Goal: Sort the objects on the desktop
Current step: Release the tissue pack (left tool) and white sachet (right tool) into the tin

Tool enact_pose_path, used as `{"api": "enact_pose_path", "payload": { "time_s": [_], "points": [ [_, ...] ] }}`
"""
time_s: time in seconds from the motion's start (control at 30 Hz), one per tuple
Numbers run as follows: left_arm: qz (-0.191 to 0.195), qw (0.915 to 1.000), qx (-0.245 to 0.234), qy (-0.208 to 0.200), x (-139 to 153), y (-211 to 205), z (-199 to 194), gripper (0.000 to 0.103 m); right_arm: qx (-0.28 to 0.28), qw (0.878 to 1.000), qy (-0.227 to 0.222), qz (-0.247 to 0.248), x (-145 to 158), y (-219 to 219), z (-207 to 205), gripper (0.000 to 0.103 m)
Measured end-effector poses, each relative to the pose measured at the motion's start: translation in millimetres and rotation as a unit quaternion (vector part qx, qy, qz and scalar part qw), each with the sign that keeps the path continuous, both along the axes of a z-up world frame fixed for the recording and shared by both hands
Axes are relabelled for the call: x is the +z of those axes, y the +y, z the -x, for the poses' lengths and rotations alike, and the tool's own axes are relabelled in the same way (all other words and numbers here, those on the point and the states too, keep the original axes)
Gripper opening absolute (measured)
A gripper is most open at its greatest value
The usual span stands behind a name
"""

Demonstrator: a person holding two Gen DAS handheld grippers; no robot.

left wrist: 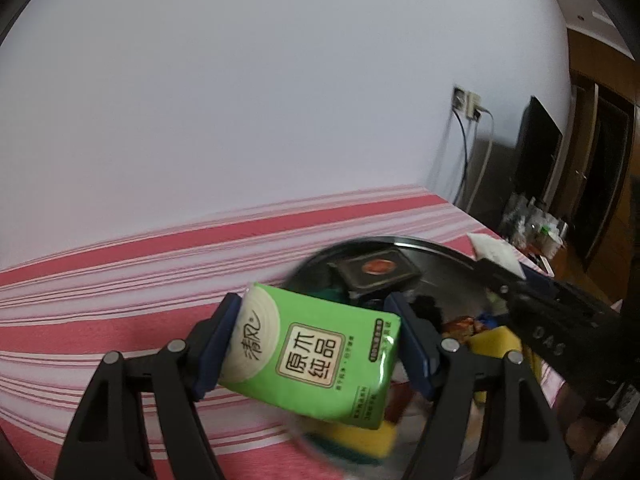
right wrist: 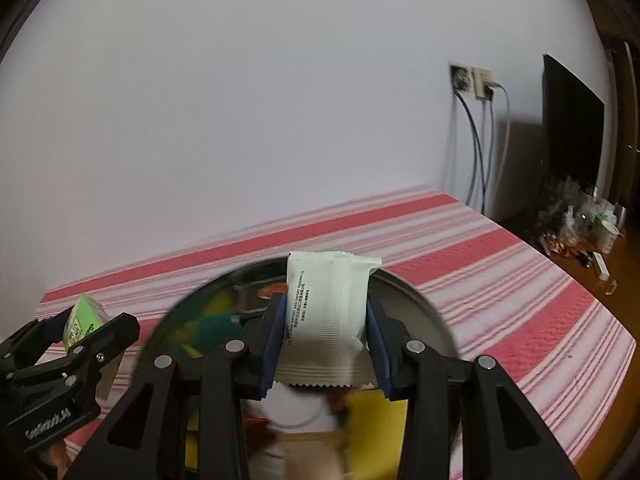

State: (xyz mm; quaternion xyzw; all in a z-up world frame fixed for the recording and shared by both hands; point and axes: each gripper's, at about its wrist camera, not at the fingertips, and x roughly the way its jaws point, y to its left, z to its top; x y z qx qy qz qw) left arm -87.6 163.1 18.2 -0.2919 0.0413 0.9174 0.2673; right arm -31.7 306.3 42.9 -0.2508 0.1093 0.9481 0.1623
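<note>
Left gripper (left wrist: pixel 316 344) clamped on green tissue pack (left wrist: pixel 316 356) mid-frame, right gripper (right wrist: pixel 326 336) clamped on white sachet (right wrist: pixel 326 316), metal tray (right wrist: pixel 416 304) beneath, striped cloth (right wrist: pixel 500 280).

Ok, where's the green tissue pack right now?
The green tissue pack is clamped in the left tool, held over the near edge of the round metal tray on the striped tablecloth.

Wall (right wrist: pixel 240 100): plain white, ahead of tool.
Sockets (right wrist: pixel 472 80): ahead-right, cables hanging.
Tablecloth (right wrist: pixel 500 264): red-and-white stripes, below.
Dark panel (right wrist: pixel 572 120): far right.
</note>
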Motion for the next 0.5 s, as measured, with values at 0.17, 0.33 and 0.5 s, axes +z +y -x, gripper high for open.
{"api": "enact_pose_path", "payload": {
  "time_s": [0.17,0.33,0.5],
  "points": [
    [0.008,0.9998,-0.007,-0.019,-9,24,-7,0.074,0.000,1.000,-0.012,0.014,-10,20,2,0.042],
    [0.018,0.9995,-0.006,-0.026,-14,47,-17,0.074,0.022,0.999,-0.022,0.012,-14,33,12,0.042],
    [0.051,0.9978,-0.007,-0.042,-25,64,-20,0.077,0.075,0.995,-0.060,0.010,-23,37,34,0.048]
  ]
}}
